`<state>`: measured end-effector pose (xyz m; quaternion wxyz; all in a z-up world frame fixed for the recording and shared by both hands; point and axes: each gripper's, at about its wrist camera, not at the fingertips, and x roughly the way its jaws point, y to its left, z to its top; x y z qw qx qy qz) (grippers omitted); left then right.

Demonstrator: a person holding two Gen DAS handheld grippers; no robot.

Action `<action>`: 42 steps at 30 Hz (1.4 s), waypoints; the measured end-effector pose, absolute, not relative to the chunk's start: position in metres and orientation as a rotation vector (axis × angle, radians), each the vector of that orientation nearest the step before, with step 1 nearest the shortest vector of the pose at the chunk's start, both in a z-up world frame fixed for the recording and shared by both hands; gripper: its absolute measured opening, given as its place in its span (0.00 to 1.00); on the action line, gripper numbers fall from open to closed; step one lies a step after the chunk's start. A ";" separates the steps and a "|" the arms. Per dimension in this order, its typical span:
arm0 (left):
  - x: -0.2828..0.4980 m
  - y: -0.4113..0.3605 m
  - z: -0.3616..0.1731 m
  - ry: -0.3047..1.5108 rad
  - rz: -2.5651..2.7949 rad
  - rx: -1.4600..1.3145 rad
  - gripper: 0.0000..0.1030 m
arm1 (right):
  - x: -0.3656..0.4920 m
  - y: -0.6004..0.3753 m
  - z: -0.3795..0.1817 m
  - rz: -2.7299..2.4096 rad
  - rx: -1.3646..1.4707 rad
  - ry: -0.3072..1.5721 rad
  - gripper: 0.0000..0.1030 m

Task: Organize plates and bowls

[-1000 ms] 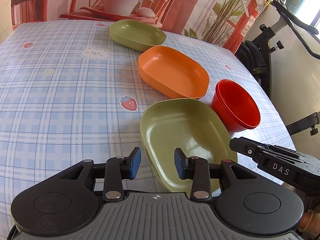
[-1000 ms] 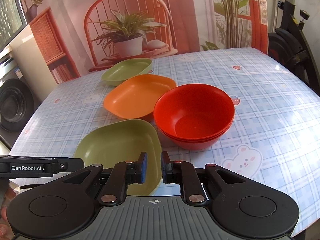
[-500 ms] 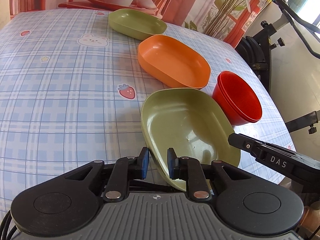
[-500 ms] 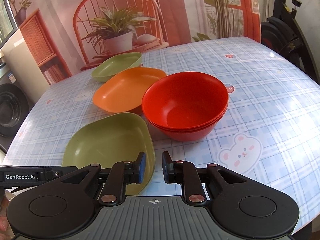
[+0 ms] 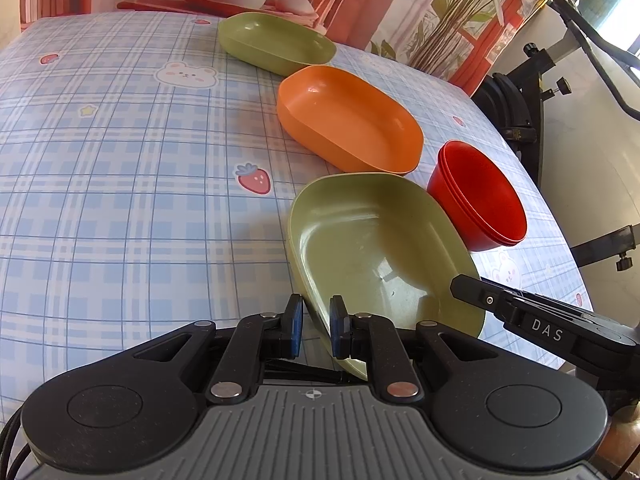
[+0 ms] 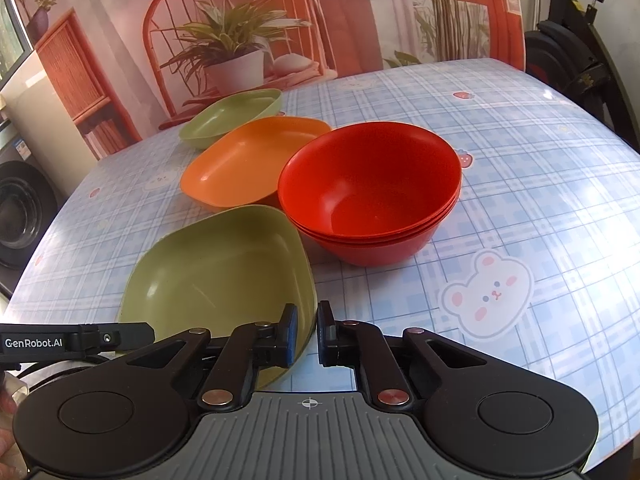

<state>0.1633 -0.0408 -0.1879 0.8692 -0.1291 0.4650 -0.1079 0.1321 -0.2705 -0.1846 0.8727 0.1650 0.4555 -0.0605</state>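
My left gripper (image 5: pixel 315 326) is shut on the near rim of the near green plate (image 5: pixel 376 248), which is tilted up off the table; the plate also shows in the right wrist view (image 6: pixel 218 276). An orange plate (image 5: pixel 352 120) lies behind it, and a second green plate (image 5: pixel 276 42) lies farther back. A stack of red bowls (image 5: pixel 480 196) stands right of the green plate, large in the right wrist view (image 6: pixel 370 192). My right gripper (image 6: pixel 307 334) is shut and empty, beside the near green plate's right edge.
The table (image 5: pixel 120 160) has a blue checked cloth with bear and strawberry prints. Its right edge drops off near black exercise equipment (image 5: pixel 528 92). A printed backdrop (image 6: pixel 240 20) stands behind the table. A washing machine (image 6: pixel 20 200) is at the left.
My left gripper closed from open onto the near green plate's rim and the plate's near edge lifted. My right gripper stayed shut and drifted slightly.
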 end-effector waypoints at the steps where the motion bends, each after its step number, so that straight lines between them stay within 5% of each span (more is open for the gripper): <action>1: 0.163 -0.041 -0.188 0.974 -0.223 -0.266 0.14 | 0.132 -0.270 -0.185 -0.125 0.342 0.952 0.09; 23: 0.161 -0.034 -0.171 0.919 -0.193 -0.255 0.14 | 0.132 -0.261 -0.172 -0.077 0.327 0.914 0.08; 42: 0.215 -0.022 -0.093 0.796 -0.234 -0.119 0.14 | 0.171 -0.250 -0.124 0.022 0.343 0.801 0.12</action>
